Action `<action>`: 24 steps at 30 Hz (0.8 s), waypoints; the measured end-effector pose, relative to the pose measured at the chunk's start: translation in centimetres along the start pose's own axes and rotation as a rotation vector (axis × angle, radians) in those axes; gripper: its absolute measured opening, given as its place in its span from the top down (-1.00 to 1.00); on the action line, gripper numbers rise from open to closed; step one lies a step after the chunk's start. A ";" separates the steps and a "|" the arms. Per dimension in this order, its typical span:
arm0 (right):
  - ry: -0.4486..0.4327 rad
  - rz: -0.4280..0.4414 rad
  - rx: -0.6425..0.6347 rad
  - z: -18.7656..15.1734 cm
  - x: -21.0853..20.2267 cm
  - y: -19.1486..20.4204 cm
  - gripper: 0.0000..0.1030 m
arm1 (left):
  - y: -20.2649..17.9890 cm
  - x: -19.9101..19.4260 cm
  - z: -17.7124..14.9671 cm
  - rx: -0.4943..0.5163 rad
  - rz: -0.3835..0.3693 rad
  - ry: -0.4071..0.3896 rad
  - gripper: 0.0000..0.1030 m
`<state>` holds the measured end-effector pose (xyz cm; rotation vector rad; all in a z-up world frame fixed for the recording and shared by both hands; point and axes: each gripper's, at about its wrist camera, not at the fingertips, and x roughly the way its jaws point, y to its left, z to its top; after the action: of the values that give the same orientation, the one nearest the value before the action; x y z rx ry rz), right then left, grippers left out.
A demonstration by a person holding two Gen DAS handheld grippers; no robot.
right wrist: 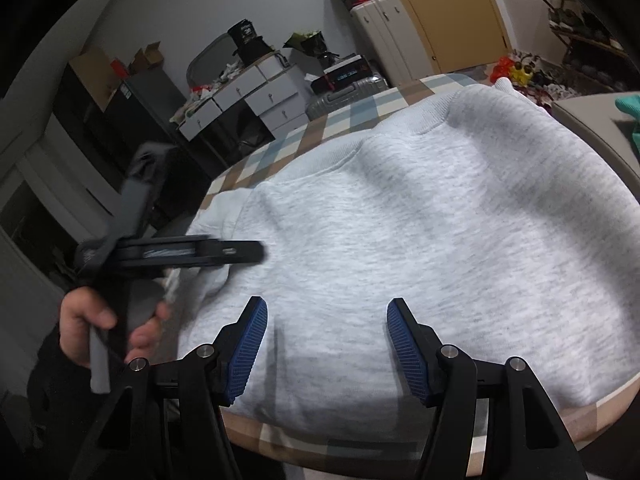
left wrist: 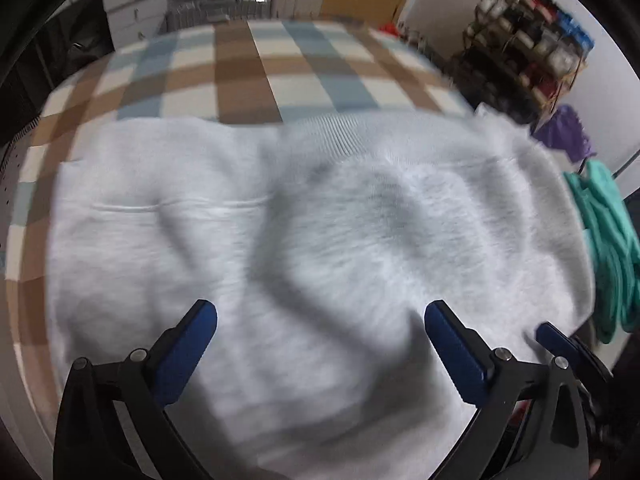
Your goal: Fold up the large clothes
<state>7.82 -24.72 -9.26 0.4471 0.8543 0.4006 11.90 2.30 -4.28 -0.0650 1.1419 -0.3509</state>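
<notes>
A light grey sweatshirt (left wrist: pixel 320 216) lies spread across a bed with a brown, blue and cream checked cover (left wrist: pixel 240 72), its ribbed hem toward the far side. My left gripper (left wrist: pixel 320 320) hovers over the near part of the cloth, open, with nothing between its blue pads. One of the right gripper's fingers (left wrist: pixel 554 338) shows at the lower right. In the right wrist view the sweatshirt (right wrist: pixel 440 220) has a folded edge at its left. My right gripper (right wrist: pixel 326 320) is open above its near edge, holding nothing. The left gripper (right wrist: pixel 256 252) reaches in side-on, held by a hand (right wrist: pixel 92 320).
A teal garment (left wrist: pixel 608 248) lies off the bed's right side, with a purple bag (left wrist: pixel 564 132) and a loaded shelf rack (left wrist: pixel 528 52) beyond. White drawers (right wrist: pixel 256 96), a suitcase (right wrist: pixel 348 92) and a yellow door (right wrist: pixel 452 12) stand past the far edge.
</notes>
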 end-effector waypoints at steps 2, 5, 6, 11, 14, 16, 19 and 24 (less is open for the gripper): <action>-0.011 0.014 0.002 0.2 -0.1 0.1 -0.22 | 0.9 -1.3 -0.4 -0.011 0.044 -0.021 -0.97; 0.004 -0.027 -0.050 2.1 0.4 1.5 -0.24 | 2.6 -0.6 -2.0 -0.016 0.036 0.045 -0.97; 0.028 -0.037 -0.074 2.8 1.0 2.2 -0.28 | 3.5 0.5 -2.6 -0.025 0.072 0.079 -0.97; 0.220 -0.207 -0.260 7.8 8.1 6.1 -0.28 | 4.3 2.1 -2.8 0.031 0.108 0.069 -0.98; 0.435 -0.336 -0.367 7.3 14.2 5.6 -0.27 | 4.1 1.9 -3.1 0.035 0.120 0.071 -0.98; 0.460 -0.361 -0.450 6.3 15.9 5.3 -0.30 | 3.8 2.0 -3.1 0.034 0.138 0.074 -0.98; 0.502 -0.349 -0.405 6.8 15.4 4.8 -0.30 | 3.7 1.4 -3.2 0.025 0.136 0.074 -0.98; 0.399 -0.327 -0.333 10.2 8.9 2.5 -0.12 | 4.8 -0.8 -3.5 0.002 0.092 0.040 -0.97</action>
<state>20.74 -20.29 -7.68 -0.0894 1.2002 0.3239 9.57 7.52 -6.17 -0.0034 1.1802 -0.2732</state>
